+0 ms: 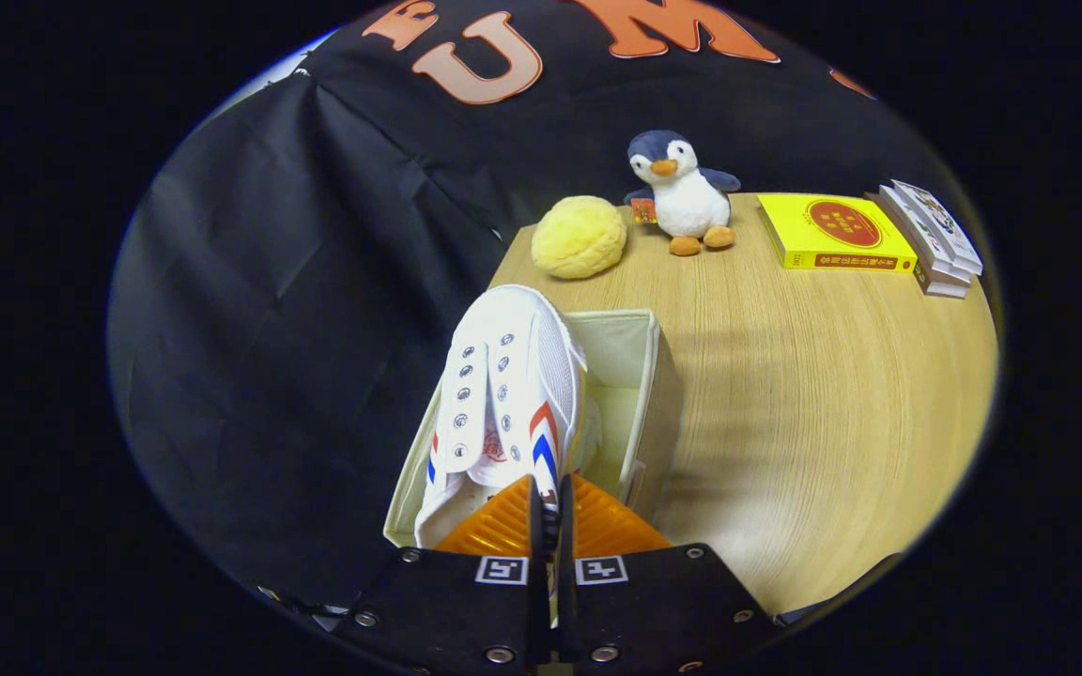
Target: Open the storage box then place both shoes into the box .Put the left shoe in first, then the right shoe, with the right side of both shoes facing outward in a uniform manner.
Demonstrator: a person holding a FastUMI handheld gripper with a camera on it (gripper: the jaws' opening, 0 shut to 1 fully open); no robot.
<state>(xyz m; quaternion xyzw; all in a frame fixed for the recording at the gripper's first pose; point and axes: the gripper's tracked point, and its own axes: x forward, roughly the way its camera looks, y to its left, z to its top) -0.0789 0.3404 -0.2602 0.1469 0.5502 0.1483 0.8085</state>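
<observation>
A cream fabric storage box (pixel 649 376), open-topped and rectangular, is seen low in the frame at the near left corner of a pale wood-grain table (pixel 813 394). One white canvas shoe (pixel 503 394) with metal eyelets and red and blue stripes on its side is held above and partly inside the box, toe pointing away. The gripper (pixel 551 512) at the bottom centre is closed to a narrow slit, its ribbed fingers (pixel 494 526) pinching the heel edge of the shoe. In the upper part of the frame, one round yellow plush bun (pixel 579 237), one soft penguin toy (pixel 682 192), one yellow book (pixel 832 233) lying flat, and a small stack of books (pixel 935 239) are ranged along the far table edge.
</observation>
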